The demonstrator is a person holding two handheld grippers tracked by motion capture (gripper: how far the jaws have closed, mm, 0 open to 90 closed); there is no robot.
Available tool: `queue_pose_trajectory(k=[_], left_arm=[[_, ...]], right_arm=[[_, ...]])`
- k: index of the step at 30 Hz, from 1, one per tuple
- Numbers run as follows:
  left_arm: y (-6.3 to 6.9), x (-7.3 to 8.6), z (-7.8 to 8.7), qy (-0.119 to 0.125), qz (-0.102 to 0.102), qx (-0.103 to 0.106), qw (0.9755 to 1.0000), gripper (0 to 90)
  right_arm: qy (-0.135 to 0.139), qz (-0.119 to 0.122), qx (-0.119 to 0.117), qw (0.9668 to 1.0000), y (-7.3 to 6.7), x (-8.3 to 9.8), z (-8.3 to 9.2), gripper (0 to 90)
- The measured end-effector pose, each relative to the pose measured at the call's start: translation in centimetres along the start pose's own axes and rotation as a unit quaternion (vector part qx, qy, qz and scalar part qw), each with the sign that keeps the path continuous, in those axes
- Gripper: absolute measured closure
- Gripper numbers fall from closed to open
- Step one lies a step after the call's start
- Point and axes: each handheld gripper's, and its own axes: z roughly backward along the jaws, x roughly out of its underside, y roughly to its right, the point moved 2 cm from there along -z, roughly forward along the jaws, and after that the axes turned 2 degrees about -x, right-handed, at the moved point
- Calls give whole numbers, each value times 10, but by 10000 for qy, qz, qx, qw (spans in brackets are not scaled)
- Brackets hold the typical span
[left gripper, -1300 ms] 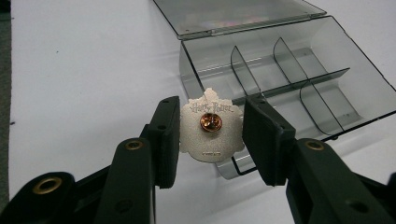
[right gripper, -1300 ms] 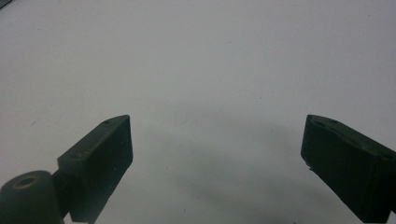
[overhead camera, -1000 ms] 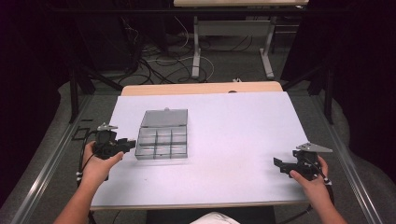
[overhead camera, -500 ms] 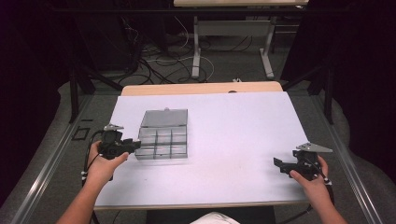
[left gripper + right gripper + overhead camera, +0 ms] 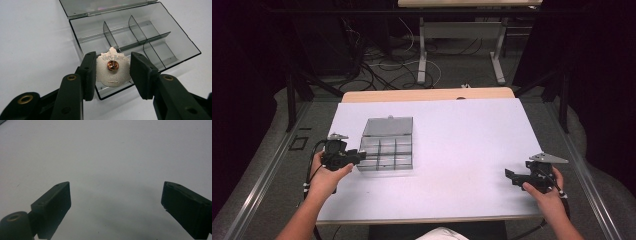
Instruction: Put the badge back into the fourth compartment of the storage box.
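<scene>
A clear grey compartment box (image 5: 387,145) lies open on the white table, left of centre, its lid (image 5: 388,126) folded flat behind it. My left gripper (image 5: 357,156) is at the box's near left corner, shut on a silver pin badge (image 5: 113,75). The badge's back faces the camera, showing a copper clasp and raised lettering. In the left gripper view the left gripper (image 5: 113,58) holds the badge over the box's (image 5: 175,30) nearest corner compartment. The compartments I can see hold nothing. My right gripper (image 5: 512,176) hovers open near the table's front right over bare surface (image 5: 115,192).
The white table top (image 5: 462,140) has a wooden strip (image 5: 427,95) along its far edge. Beyond it are cables on the floor (image 5: 377,65) and another table's legs (image 5: 422,50). Metal rails run along both sides of the table.
My left gripper has shifted slightly right, closer to the box's left side. The right gripper has stayed put.
</scene>
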Motion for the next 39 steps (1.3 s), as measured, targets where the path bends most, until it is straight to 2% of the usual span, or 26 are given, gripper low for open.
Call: queue_pose_trajectory(k=[13, 39], left_arm=[[5, 1, -13, -53, 59, 63, 9999, 578], [8, 4, -30, -201, 82, 18, 9998, 578]], right_arm=[[-30, -1, -31, 10000, 1, 0, 0, 86], [-57, -34, -49, 10000, 0, 0, 0, 86]])
